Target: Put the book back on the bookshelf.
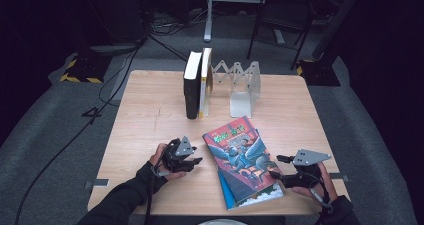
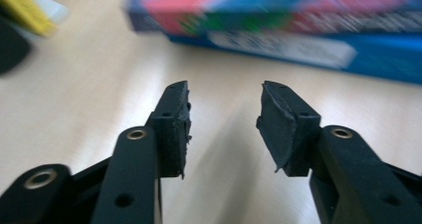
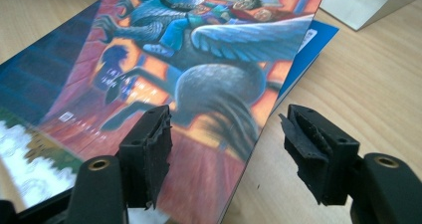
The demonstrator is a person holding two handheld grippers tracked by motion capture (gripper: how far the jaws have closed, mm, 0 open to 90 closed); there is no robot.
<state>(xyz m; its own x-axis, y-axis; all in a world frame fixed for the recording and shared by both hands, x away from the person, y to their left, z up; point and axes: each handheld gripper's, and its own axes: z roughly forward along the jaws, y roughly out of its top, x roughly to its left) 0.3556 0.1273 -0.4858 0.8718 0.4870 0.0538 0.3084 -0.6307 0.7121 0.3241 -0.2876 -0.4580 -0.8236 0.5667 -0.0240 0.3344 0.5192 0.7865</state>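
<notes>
A pale wooden tabletop [image 1: 150, 115] stood on grey carpet in a dark room. Two books [image 1: 242, 160] lay stacked near the right; two more [image 1: 197, 82] stood upright beside one bookend [image 1: 245, 87]. The left tool [image 1: 192, 161] and right tool [image 1: 275, 174] gaped empty, the right straddling the top book's edge.

Four books sit on the table [image 1: 150, 110]. Two stand upright side by side at the far edge: a black book [image 1: 191, 87] and a yellow-spined book [image 1: 205, 82]. Two lie flat in a stack near the front: an illustrated book [image 1: 242, 157] on top and a blue book [image 1: 226, 191] beneath it. One metal bookend rack [image 1: 240, 82] stands beside the upright pair, with what seem to be two end plates. Two grippers are present: the left gripper [image 1: 192, 161] and the right gripper [image 1: 276, 167].
</notes>
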